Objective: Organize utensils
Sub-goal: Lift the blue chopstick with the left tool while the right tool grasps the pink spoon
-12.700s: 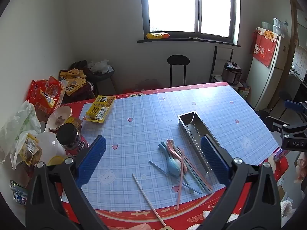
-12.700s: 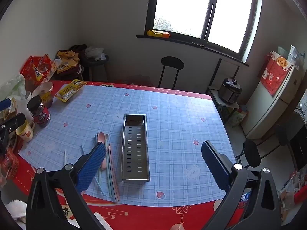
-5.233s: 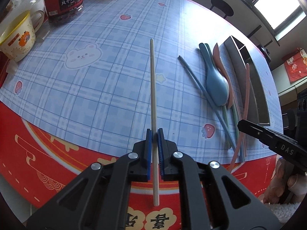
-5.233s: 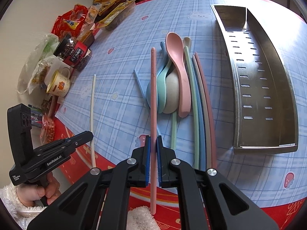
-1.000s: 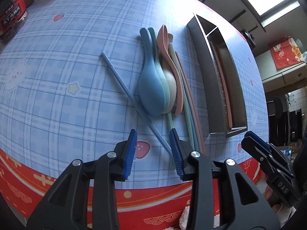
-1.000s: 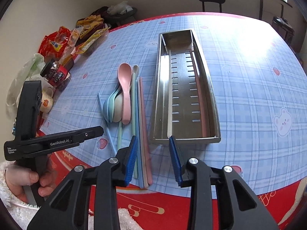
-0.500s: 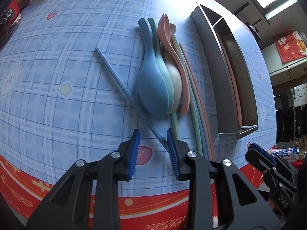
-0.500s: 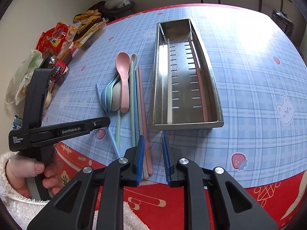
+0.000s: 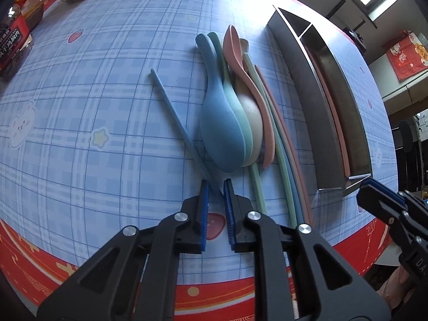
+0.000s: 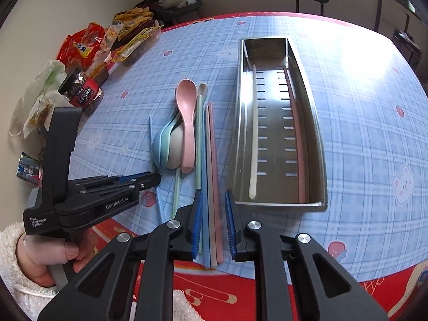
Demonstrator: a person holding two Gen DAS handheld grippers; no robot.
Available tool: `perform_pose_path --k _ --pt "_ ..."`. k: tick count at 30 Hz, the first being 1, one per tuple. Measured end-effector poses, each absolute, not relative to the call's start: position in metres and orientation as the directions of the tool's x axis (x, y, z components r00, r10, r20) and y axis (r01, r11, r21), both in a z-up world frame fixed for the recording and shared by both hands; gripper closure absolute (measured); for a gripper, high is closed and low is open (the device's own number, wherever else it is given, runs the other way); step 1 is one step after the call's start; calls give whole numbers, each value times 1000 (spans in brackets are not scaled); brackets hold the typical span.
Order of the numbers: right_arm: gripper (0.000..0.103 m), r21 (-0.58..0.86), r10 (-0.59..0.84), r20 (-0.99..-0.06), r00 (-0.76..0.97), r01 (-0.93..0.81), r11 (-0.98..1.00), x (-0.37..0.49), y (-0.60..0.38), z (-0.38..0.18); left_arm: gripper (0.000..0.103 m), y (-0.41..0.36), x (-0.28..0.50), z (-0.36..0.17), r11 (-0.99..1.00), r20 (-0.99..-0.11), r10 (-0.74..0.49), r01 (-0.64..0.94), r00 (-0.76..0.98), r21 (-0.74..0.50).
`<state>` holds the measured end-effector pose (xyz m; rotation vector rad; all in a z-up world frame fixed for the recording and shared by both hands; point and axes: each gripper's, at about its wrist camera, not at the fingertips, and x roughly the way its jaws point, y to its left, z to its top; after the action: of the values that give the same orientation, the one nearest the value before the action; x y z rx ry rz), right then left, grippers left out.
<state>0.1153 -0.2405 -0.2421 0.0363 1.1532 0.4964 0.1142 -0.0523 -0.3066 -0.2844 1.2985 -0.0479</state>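
Nearby, left gripper [image 9: 214,195] narrowly astride blue chopstick [image 9: 176,119], right gripper [image 10: 213,214] likewise over pink chopstick [image 10: 214,160], spoons [image 9: 230,112] alongside.

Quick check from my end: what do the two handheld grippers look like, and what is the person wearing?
Both grippers are black plastic with silver screws and ribbed blue pads. The left gripper has a pistol-style handle, with white lettering "GenRobot.AI" and "Data Acquisition System". The right gripper carries white letters, partly cut off. The left hand emerges from a fluffy white sleeve.

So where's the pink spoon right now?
In the right wrist view the pink spoon lies on the spoon pile left of the metal tray, beside the chopsticks.
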Motion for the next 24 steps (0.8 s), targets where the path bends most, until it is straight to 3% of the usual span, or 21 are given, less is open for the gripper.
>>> perform_pose_path --k 11,24 --pt "86 208 353 -896 270 -447 870 184 -174 -254 89 -22 119 -307 964 -933 -151 -162 327 -213" --pt "86 206 311 -928 204 -413 887 215 -140 -282 90 39 118 -308 951 -915 -157 -193 371 -241"
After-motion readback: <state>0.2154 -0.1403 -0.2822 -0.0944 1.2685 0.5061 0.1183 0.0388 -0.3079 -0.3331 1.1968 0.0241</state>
